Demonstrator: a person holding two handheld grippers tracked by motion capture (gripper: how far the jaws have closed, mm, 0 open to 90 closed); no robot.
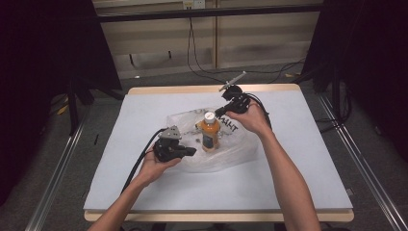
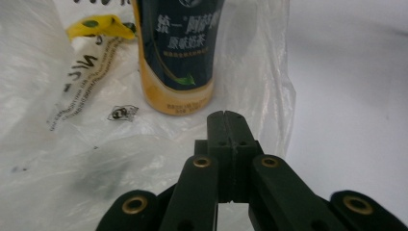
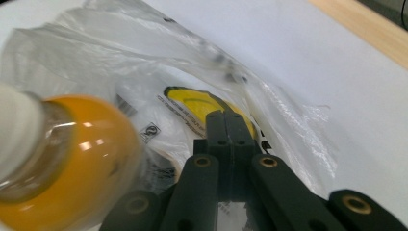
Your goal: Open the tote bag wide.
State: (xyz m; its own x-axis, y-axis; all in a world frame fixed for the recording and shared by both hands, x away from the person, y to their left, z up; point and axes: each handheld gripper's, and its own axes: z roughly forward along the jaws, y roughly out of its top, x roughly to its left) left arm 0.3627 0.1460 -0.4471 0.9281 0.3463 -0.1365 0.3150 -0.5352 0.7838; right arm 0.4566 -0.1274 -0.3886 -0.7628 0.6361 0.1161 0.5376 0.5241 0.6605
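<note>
An orange drink bottle (image 1: 210, 132) with a white cap and a dark label stands upright on a crumpled clear plastic bag (image 1: 231, 154) in the middle of the table. In the left gripper view the bottle's base (image 2: 179, 98) rises just beyond my left gripper (image 2: 225, 115), whose jaws are pressed together with nothing between them. My left gripper (image 1: 192, 151) sits left of the bottle, pointing right. My right gripper (image 1: 219, 114) hovers above and right of the cap, shut and empty. In the right gripper view the bottle's shoulder (image 3: 82, 159) is close at the left of my right gripper (image 3: 224, 115).
The bag (image 3: 144, 72) carries black printing and a yellow patch (image 3: 192, 102). A pale sheet covers the table (image 1: 308, 159), its wooden edge showing at the back. Dark curtains and stands flank the table, and cables lie on the floor behind.
</note>
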